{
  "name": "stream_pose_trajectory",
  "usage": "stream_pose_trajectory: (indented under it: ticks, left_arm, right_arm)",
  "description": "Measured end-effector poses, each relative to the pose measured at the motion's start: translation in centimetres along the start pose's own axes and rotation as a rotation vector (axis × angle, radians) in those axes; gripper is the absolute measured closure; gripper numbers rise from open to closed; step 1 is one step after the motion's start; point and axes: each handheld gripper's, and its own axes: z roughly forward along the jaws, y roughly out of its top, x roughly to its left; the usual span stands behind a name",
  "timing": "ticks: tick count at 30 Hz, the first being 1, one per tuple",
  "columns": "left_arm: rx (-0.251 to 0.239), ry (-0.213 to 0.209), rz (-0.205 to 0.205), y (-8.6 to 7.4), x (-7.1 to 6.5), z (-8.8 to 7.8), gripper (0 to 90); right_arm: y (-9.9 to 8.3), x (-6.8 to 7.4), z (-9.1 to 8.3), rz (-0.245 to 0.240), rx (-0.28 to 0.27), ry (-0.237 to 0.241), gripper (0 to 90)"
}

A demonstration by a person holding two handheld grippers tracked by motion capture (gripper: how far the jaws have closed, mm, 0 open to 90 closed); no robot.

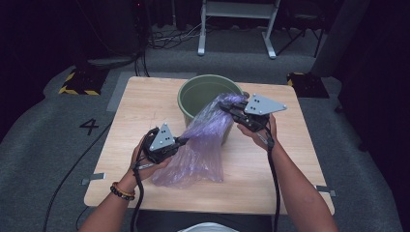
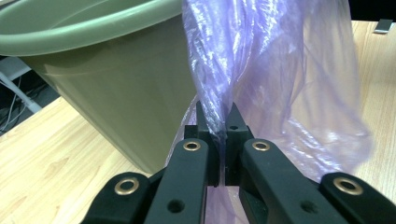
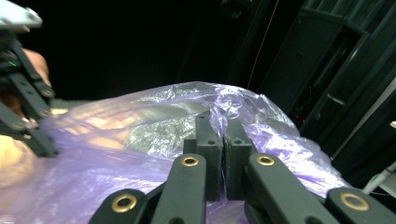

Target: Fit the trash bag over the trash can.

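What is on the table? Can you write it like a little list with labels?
table: light wood table
bin: green bin, upright, near the table's far edge
bag: purple plastic bag, stretched from the table up to the bin's rim
left gripper: left gripper shut on the bag's lower part
right gripper: right gripper shut on the bag's upper part, at the bin's rim

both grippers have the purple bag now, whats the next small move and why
Probably draw the two grippers apart to spread the bag's mouth. The left gripper and right gripper are each shut on the purple bag, which hangs crumpled against the green bin, its opening still bunched.
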Motion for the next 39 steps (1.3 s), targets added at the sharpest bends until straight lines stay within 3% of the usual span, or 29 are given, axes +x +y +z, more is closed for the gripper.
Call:
stream_pose_trajectory:
  ticks: [7, 11, 13, 14, 17, 21, 22, 25, 29, 31, 33, 36, 37, 39]
  left_arm:
    - [-0.01, -0.033, 0.026, 0.7, -0.2, 0.5, 89.6]
    - [-0.024, -0.043, 0.04, 1.0, -0.4, 0.7, 89.7]
    - [-0.031, -0.013, 0.056, 1.4, -0.7, 0.7, 89.8]
    - [-0.029, 0.001, 0.054, 1.4, -0.7, 0.7, 89.9]
    - [-0.013, 0.04, 0.047, 1.4, -0.6, 0.5, 90.0]
    - [-0.004, 0.061, 0.033, 1.2, -0.1, 0.3, 90.0]
    - [0.0, 0.065, 0.02, 1.0, 0.1, 0.1, 90.0]
    - [0.019, 0.081, 0.008, 0.7, 0.4, 0.1, 90.0]
    - [0.036, 0.109, -0.005, 0.4, 0.6, 0.1, 90.0]
    - [0.038, 0.106, -0.012, 0.3, 0.7, 0.1, 90.0]
    - [0.026, 0.107, -0.002, 0.4, 0.7, 0.2, 90.0]
    - [-0.002, 0.103, -0.003, 0.8, 0.6, -0.1, 90.0]
    - [-0.008, 0.106, 0.002, 0.9, 0.6, -0.1, 90.0]
    - [-0.018, 0.101, 0.003, 1.1, 0.6, -0.2, 90.0]
  right_arm:
    - [0.3, -1.9, 2.6, 0.023, 0.093, -0.013, 87.1]
    - [-0.1, -2.9, 3.9, 0.085, 0.182, -0.018, 71.9]
    - [-0.2, -3.0, 4.3, 0.095, 0.211, -0.042, 66.0]
    - [-0.2, -3.1, 4.3, 0.105, 0.212, -0.049, 57.8]
    - [-0.1, -3.2, 3.8, 0.138, 0.192, -0.038, 50.0]
    - [-0.1, -3.5, 2.6, 0.163, 0.179, -0.029, 44.4]
    - [-0.1, -3.8, 1.4, 0.175, 0.164, -0.027, 39.4]
    - [-0.2, -4.2, 0.2, 0.196, 0.152, 0.0, 33.7]
    - [-0.3, -3.9, -1.0, 0.163, 0.158, 0.06, 29.9]
    - [-0.3, -3.7, -1.2, 0.146, 0.159, 0.088, 32.3]
    - [-0.1, -3.2, -1.1, 0.114, 0.16, 0.081, 53.5]
    - [0.4, -2.5, -0.2, -0.003, 0.239, 0.035, 77.7]
    - [0.5, -2.4, 0.3, -0.021, 0.253, 0.04, 82.8]
    - [0.6, -2.5, 1.0, -0.026, 0.252, 0.02, 84.7]
